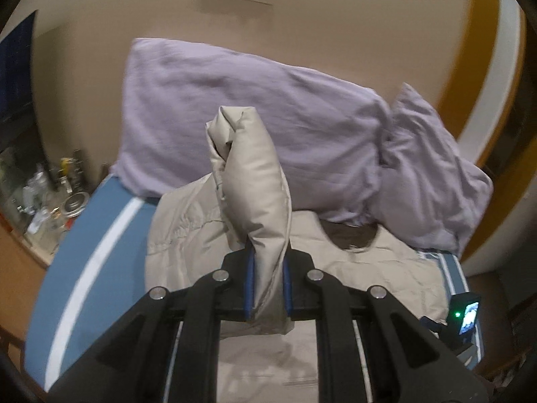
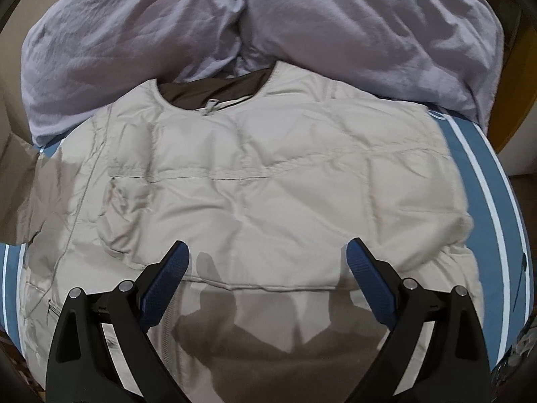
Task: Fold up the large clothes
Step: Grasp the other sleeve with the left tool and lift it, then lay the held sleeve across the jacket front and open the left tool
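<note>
A beige quilted jacket (image 2: 268,181) with a brown lining at its collar (image 2: 214,90) lies spread flat on a blue bed. My left gripper (image 1: 268,258) is shut on the jacket's sleeve (image 1: 255,181), which stands up lifted above the jacket's body (image 1: 369,268). My right gripper (image 2: 266,252) hovers open over the lower middle of the jacket, with nothing between its blue pads (image 2: 365,268). Its shadow falls on the fabric below.
A lilac duvet (image 2: 352,27) is bunched up at the head of the bed (image 1: 94,235), against the beige wall (image 1: 302,27). A cluttered bedside shelf (image 1: 50,201) stands at the left. A small device with a lit screen (image 1: 465,315) shows at the right.
</note>
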`<state>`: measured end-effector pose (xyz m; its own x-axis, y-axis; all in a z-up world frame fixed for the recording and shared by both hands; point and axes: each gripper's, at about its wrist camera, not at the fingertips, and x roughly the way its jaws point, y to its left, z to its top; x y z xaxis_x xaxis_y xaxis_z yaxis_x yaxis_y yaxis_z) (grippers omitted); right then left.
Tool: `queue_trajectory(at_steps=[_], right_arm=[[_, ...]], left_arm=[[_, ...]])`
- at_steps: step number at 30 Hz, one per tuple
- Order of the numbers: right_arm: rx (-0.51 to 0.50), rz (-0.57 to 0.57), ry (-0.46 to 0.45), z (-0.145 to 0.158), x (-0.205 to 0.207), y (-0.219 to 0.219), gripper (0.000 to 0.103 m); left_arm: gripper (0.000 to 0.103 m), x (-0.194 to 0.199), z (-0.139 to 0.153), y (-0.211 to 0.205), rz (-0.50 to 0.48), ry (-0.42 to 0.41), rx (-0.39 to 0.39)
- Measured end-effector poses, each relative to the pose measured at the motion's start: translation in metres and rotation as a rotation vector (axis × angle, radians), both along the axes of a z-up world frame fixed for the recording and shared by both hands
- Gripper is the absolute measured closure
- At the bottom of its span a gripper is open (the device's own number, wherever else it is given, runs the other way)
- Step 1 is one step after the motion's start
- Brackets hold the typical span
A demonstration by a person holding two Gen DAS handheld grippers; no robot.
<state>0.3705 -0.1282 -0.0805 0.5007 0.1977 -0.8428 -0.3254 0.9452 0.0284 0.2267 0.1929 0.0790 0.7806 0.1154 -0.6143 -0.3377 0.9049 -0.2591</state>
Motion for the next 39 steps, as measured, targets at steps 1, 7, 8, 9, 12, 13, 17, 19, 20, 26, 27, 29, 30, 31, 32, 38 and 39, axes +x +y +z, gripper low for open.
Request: queue_trajectory(at_steps=[1,7,8,9,12,13,17,19,20,26,27,29,30,31,32,38,39], right_arm=[[0.0,-0.01,0.0,0.0,0.001,-0.005,0.006],[0.015,-0.05,-0.003,0.003,0.0,-0.027,0.006],[0.019,-0.054,-0.005,0.003,0.0,-0.03,0.006],[0.021,-0.055,-0.005,0.004,0.0,-0.033,0.006],[0.025,-0.058,-0.004,0.005,0.0,-0.038,0.006],[0.027,-0.059,-0.004,0.005,0.0,-0.039,0.006],[0.034,-0.073,-0.004,0.004,0.001,-0.047,0.006],[0.036,-0.08,-0.002,0.004,0.002,-0.051,0.006],[0.038,-0.083,-0.001,0.003,0.002,-0.053,0.006],[0.041,-0.101,0.009,0.001,0.005,-0.064,0.006],[0.042,-0.105,0.011,0.0,0.006,-0.066,0.006],[0.043,-0.112,0.014,0.0,0.006,-0.069,0.006],[0.043,-0.114,0.015,0.0,0.007,-0.069,0.006],[0.043,-0.115,0.014,0.0,0.007,-0.07,0.006],[0.044,-0.116,0.013,0.001,0.007,-0.07,0.006],[0.054,-0.107,-0.004,0.009,0.009,-0.064,0.006],[0.058,-0.104,-0.007,0.011,0.009,-0.063,0.006]], left_arm=[[0.089,0.006,0.0,-0.009,-0.022,-0.002,-0.006],[0.089,0.037,-0.012,-0.049,-0.123,0.023,-0.041],[0.089,0.043,-0.016,-0.056,-0.136,0.032,-0.042],[0.089,0.046,-0.019,-0.06,-0.145,0.04,-0.044],[0.089,0.061,-0.035,-0.076,-0.178,0.079,-0.048],[0.089,0.065,-0.04,-0.081,-0.186,0.091,-0.048],[0.089,0.082,-0.068,-0.104,-0.221,0.162,-0.051],[0.089,0.089,-0.082,-0.113,-0.234,0.198,-0.051],[0.089,0.091,-0.088,-0.115,-0.237,0.212,-0.052],[0.087,0.104,-0.124,-0.134,-0.254,0.307,-0.051],[0.087,0.105,-0.127,-0.136,-0.255,0.314,-0.05],[0.082,0.105,-0.13,-0.14,-0.258,0.323,-0.051],[0.08,0.104,-0.13,-0.14,-0.26,0.323,-0.052],[0.077,0.103,-0.129,-0.141,-0.262,0.322,-0.053],[0.073,0.102,-0.128,-0.142,-0.265,0.318,-0.052],[0.054,0.089,-0.116,-0.139,-0.281,0.288,-0.062],[0.054,0.086,-0.114,-0.138,-0.279,0.286,-0.058]])
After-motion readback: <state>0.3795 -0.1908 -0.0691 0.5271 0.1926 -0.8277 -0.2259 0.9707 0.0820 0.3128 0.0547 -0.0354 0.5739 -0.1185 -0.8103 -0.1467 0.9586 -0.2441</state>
